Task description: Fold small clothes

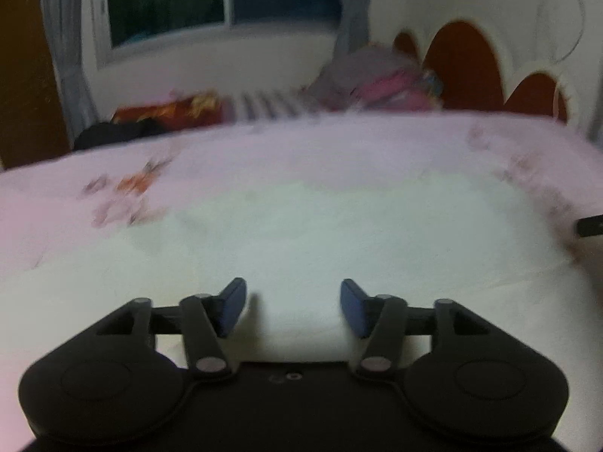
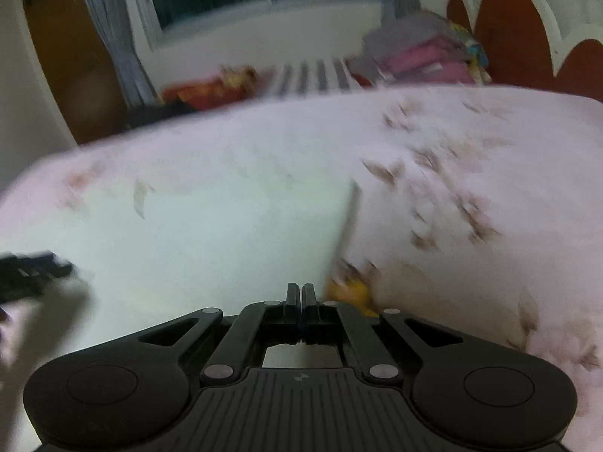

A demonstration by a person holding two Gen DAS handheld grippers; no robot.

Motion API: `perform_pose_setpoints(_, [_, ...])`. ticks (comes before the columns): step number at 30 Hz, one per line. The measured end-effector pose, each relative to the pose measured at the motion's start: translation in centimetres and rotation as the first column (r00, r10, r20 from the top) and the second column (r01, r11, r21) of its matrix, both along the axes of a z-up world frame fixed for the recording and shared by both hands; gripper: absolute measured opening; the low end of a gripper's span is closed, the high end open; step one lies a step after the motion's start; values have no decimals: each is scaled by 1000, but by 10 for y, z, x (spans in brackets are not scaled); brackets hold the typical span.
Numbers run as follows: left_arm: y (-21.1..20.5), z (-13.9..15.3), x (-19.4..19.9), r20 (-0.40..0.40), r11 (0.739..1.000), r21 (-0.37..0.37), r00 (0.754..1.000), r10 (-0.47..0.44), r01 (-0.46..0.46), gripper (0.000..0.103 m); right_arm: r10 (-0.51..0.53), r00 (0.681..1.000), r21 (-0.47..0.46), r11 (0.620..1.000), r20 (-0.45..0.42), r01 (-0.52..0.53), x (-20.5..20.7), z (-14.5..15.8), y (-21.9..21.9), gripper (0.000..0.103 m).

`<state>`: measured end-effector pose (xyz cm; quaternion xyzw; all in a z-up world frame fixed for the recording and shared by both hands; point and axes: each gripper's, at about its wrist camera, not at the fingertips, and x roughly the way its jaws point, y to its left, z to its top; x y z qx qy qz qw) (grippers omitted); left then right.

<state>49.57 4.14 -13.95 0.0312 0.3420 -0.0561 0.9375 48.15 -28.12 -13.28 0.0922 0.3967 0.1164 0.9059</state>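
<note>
A pale white garment (image 1: 301, 226) lies spread flat on the pink floral bedsheet (image 1: 113, 158); it also shows in the right wrist view (image 2: 211, 233), with its right edge running down toward my fingers. My left gripper (image 1: 293, 307) is open and empty, low over the garment's near part. My right gripper (image 2: 300, 295) is shut near the garment's lower right edge; whether cloth is pinched between the fingers I cannot tell. The left gripper (image 2: 30, 271) shows at the left of the right wrist view. Both views are blurred.
A pile of folded pink and grey clothes (image 1: 377, 79) sits at the far side by the red headboard (image 1: 463, 67). A striped cloth (image 1: 271, 103) and an orange-red item (image 1: 169, 111) lie at the far edge. A window and curtains stand behind.
</note>
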Motion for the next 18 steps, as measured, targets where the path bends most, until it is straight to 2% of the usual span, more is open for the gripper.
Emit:
perform_pose_setpoints(1, [-6, 1, 1, -4, 1000, -18, 1000, -4, 4, 67, 17, 1000, 23, 1000, 18, -17, 0, 3, 8, 0])
perform_pose_setpoints(3, [-20, -2, 10, -32, 999, -53, 999, -16, 14, 67, 61, 998, -9, 998, 19, -61, 0, -1, 36, 0])
perform_pose_setpoints(5, [-30, -8, 14, -59, 998, -64, 998, -28, 24, 65, 82, 996, -4, 997, -18, -82, 8, -14, 53, 0])
perform_pose_setpoints(6, [-31, -13, 16, -67, 998, -60, 997, -27, 23, 64, 92, 996, 7, 996, -22, -91, 10, -18, 61, 0])
perform_pose_setpoints(8, [-24, -22, 19, -84, 1000, -20, 996, 6, -8, 63, 119, 993, -40, 992, -22, -120, 12, -26, 70, 0])
perform_pose_setpoints(10, [-1, -27, 18, -115, 997, -2, 990, 76, -77, 62, 53, 997, -70, 996, -53, -56, 19, -40, 55, 0])
perform_pose_setpoints(12, [28, -27, 7, -102, 994, -15, 989, 109, -111, 62, -52, 997, -87, 995, -54, 47, 18, -39, 32, 0])
perform_pose_setpoints(15, [63, -21, -10, -99, 987, -1, 982, 162, -163, 60, -74, 997, -58, 996, -19, 72, 7, -23, 25, 0])
perform_pose_setpoints(17, [95, -19, -23, -96, 972, -56, 971, 221, -227, 61, -108, 994, -29, 994, 26, 109, -1, -12, 27, 0])
perform_pose_setpoints(18, [112, -18, -30, -106, 960, -76, 960, 261, -269, 61, -131, 991, -11, 991, 21, 131, -3, -10, 26, 0])
